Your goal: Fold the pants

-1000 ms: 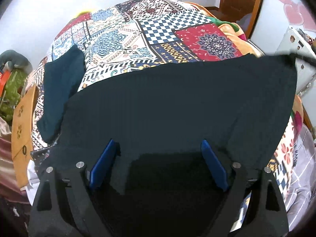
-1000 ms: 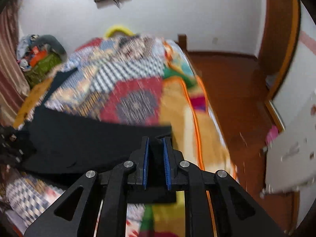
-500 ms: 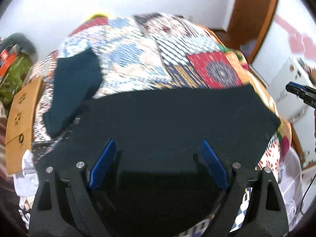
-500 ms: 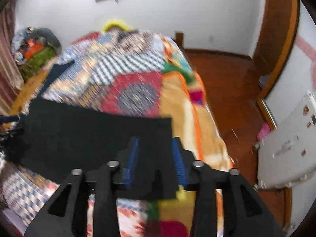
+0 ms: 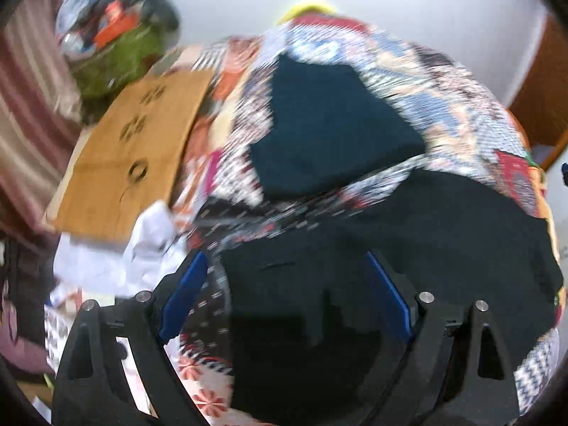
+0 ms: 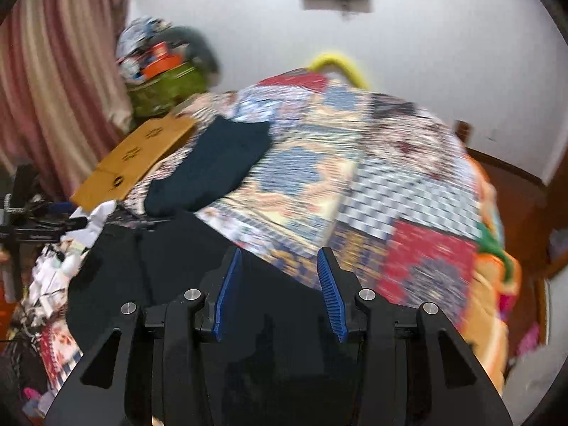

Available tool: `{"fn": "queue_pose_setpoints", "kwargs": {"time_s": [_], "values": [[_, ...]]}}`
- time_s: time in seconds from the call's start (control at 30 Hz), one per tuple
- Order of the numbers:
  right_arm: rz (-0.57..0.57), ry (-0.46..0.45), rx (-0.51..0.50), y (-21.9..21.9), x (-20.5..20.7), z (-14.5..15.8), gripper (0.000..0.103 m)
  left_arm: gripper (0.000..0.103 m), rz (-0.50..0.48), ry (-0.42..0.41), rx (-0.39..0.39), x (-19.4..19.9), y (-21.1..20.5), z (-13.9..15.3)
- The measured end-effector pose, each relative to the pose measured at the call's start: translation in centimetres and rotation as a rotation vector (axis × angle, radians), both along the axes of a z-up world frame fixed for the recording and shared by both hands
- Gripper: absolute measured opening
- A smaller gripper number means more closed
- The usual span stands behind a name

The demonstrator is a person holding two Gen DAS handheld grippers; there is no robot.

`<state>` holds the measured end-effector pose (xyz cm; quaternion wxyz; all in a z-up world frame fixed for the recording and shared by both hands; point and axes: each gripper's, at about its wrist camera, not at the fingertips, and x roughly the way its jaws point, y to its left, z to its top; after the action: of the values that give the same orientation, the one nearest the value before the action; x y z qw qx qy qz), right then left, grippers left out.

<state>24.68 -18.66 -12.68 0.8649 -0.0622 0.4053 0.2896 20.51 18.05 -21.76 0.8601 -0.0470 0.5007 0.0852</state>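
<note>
We are folding the black pants [image 5: 443, 227], which are lying flat on the near part of the bed [image 6: 319, 163] with the bright patchwork cover. Our left gripper [image 5: 284, 296] is spread wide over the cloth and is not pinching anything. Our right gripper [image 6: 280, 291] is partly spread, with dark cloth showing between its blue pads [image 6: 328, 293], but the pads are not squeezing it.

We think one fold is done and we are letting go. Next we are going to need a fresh edge of the pants to grab, so we can fold them smaller.

Another dark folded cloth [image 5: 330, 127] is lying farther back on the left, just beyond the pants. A brown board [image 5: 131, 156] is sitting at the bed's left edge. The right and far parts of the bed are giving us room to move.
</note>
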Motion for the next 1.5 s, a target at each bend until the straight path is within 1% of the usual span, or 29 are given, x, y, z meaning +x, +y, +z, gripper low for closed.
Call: {"fn": "queue_pose_setpoints", "kwargs": {"time_s": [0.1, 0.2, 0.3, 0.37, 0.4, 0.47, 0.5, 0.53, 0.57, 0.6, 0.63, 0.7, 0.73, 0.77, 0.83, 0.87, 0.93, 0.97, 1.0, 1.07, 1.17, 1.2, 1.23, 1.27, 1.3, 1.33, 1.37, 1.43, 1.5], "values": [[0.083, 0.025, -0.021, 4.7, 1.4, -1.1, 0.04, 0.089, 0.041, 0.05, -0.044, 0.0, 2.2, -2.8], [0.158, 0.057, -0.036, 8.5, 2.3, -2.6, 0.04, 0.089, 0.067, 0.101, -0.113, 0.0, 4.0, -5.9], [0.22, 0.09, -0.06, 11.8, 3.2, -4.0, 0.04, 0.089, 0.047, 0.123, -0.156, 0.2, 3.9, -7.9], [0.258, 0.11, -0.088, 14.0, 3.7, -5.4, 0.04, 0.086, 0.026, 0.129, -0.179, 0.6, 3.6, -8.7], [0.275, 0.123, -0.101, 14.9, 4.0, -6.1, 0.04, 0.085, 0.02, 0.123, -0.172, 0.6, 3.4, -9.0], [0.292, 0.146, -0.115, 16.1, 4.6, -7.0, 0.04, 0.072, -0.006, 0.09, -0.139, 0.4, 2.7, -8.6], [0.296, 0.161, -0.123, 16.7, 4.9, -7.6, 0.04, 0.055, -0.028, 0.08, -0.134, 0.5, 2.3, -8.5], [0.298, 0.177, -0.127, 17.1, 5.2, -8.1, 0.04, 0.04, -0.058, 0.076, -0.141, 0.4, 1.6, -8.3], [0.302, 0.198, -0.129, 17.3, 5.4, -8.5, 0.04, 0.037, -0.064, 0.073, -0.124, 0.4, 1.3, -8.1], [0.31, 0.22, -0.126, 17.6, 5.5, -8.9, 0.04, 0.033, -0.074, 0.069, -0.08, 0.3, 0.7, -8.0], [0.321, 0.229, -0.115, 18.0, 5.5, -9.1, 0.039, 0.031, -0.079, 0.065, -0.054, 0.2, 0.5, -8.0], [0.348, 0.225, -0.117, 18.8, 5.2, -9.0, 0.026, 0.027, -0.078, 0.055, -0.033, -0.1, 0.3, -7.9], [0.354, 0.209, -0.133, 19.1, 4.9, -8.9, 0.017, 0.025, -0.073, 0.049, -0.019, -0.4, 0.3, -7.7], [0.362, 0.189, -0.149, 19.5, 4.6, -8.9, 0.012, 0.024, -0.068, 0.047, -0.002, -0.6, 0.4, -7.6], [0.372, 0.165, -0.166, 19.8, 4.5, -9.0, 0.008, 0.023, -0.058, 0.044, 0.056, -1.1, 0.6, -7.3], [0.37, 0.139, -0.173, 19.8, 4.4, -8.9, 0.006, 0.023, -0.054, 0.045, 0.089, -1.2, 0.6, -7.4], [0.349, 0.105, -0.194, 19.8, 4.5, -9.1, 0.005, 0.023, -0.054, 0.055, 0.143, -1.5, 1.1, -7.7], [0.341, 0.105, -0.197, 19.7, 4.8, -9.3, 0.005, 0.023, -0.053, 0.061, 0.141, -1.6, 1.4, -8.0], [0.331, 0.121, -0.193, 19.7, 5.1, -9.6, 0.005, 0.023, -0.051, 0.075, 0.121, -1.5, 1.6, -8.4], [0.314, 0.13, -0.199, 19.9, 5.1, -9.7, 0.006, 0.023, -0.051, 0.073, 0.105, -1.5, 1.7, -8.3], [0.295, 0.126, -0.21, 19.7, 4.6, -8.6, 0.009, 0.027, -0.029, 0.072, 0.084, -1.9, 2.2, -7.0], [0.285, 0.13, -0.211, 19.4, 4.4, -8.0, 0.009, 0.035, -0.015, 0.069, 0.067, -2.2, 2.5, -6.4], [0.277, 0.131, -0.214, 19.0, 4.1, -7.4, 0.009, 0.049, -0.002, 0.065, 0.036, -2.6, 3.0, -5.8], [0.275, 0.124, -0.214, 18.4, 3.5, -6.4, 0.011, 0.056, 0.019, 0.05, -0.015, -3.3, 3.8, -4.9], [0.278, 0.113, -0.205, 17.8, 2.9, -5.5, 0.013, 0.065, 0.039, 0.035, -0.046, -4.0, 4.3, -4.3], [0.28, 0.103, -0.198, 17.2, 2.4, -4.9, 0.02, 0.067, 0.058, 0.022, -0.071, -4.7, 4.7, -3.8], [0.283, 0.094, -0.188, 16.5, 1.7, -4.1, 0.03, 0.068, 0.066, 0.016, -0.088, -5.3, 4.7, -3.5], [0.283, 0.055, -0.164, 14.8, 0.2, -2.5, 0.042, 0.068, 0.08, 0.023, -0.123, -6.6, 4.7, -3.2], [0.283, 0.025, -0.153, 13.4, -1.3, -1.5, 0.043, 0.07, 0.085, 0.04, -0.137, -7.4, 4.4, -3.5]]}}
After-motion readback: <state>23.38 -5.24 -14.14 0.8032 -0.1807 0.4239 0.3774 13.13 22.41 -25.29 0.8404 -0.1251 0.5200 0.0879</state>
